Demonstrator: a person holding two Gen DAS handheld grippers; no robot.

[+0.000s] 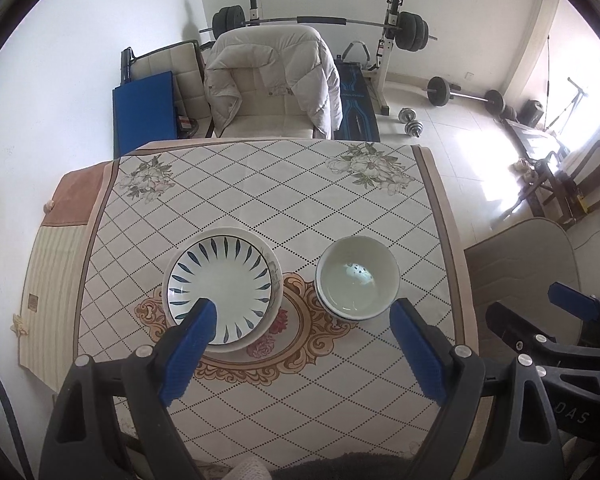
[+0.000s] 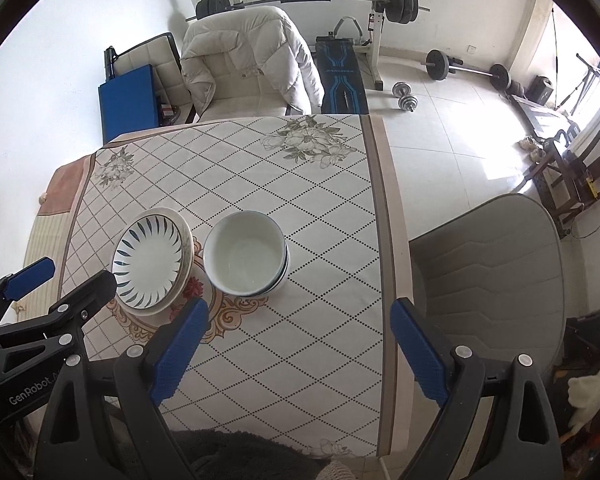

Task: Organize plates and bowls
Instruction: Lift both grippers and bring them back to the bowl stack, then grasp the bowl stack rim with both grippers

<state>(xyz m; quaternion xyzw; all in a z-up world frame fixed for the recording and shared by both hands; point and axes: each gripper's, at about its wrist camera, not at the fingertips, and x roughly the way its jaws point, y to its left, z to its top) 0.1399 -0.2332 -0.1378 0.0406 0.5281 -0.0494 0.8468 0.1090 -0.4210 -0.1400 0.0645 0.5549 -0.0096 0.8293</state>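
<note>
left wrist view: left gripper (image 1: 302, 322) is spread wide, blue pads apart, nothing between them, held above the near part of the table (image 1: 260, 184). its left pad (image 1: 192, 344) overlaps the near rim of the plates in the picture, but contact can't be confirmed from this angle. right pad (image 1: 418, 350) sits just near-right of the bowls, apart from them.

plates (image 1: 220, 288): a stack, top one white with dark blue leaf strokes radiating round the inside, a plainer rim with a floral print showing underneath on the right side. stack sits on the left half of the gold oval ornament printed on the tablecloth (image 1: 236, 200). bowls (image 1: 358, 278): nested stack, white inside, dark rim line, a few blue dots at the bottom of the top one. bowls stand to the right of the plates, near but not touching, tablecloth visible between them.

right wrist view: right gripper (image 2: 300, 322) is also wide open and empty, hovering over the near-right part of the table, its right pad out past the table edge. plates (image 2: 152, 256) and bowls (image 2: 246, 258) lie ahead-left of it, well clear of both pads. left gripper (image 2: 60, 276) shows at the left edge of this view, near the plates.

behind the table: a chair (image 1: 268, 80) with a white puffy jacket draped on it, a barbell rack (image 1: 320, 20) against the wall.
</note>
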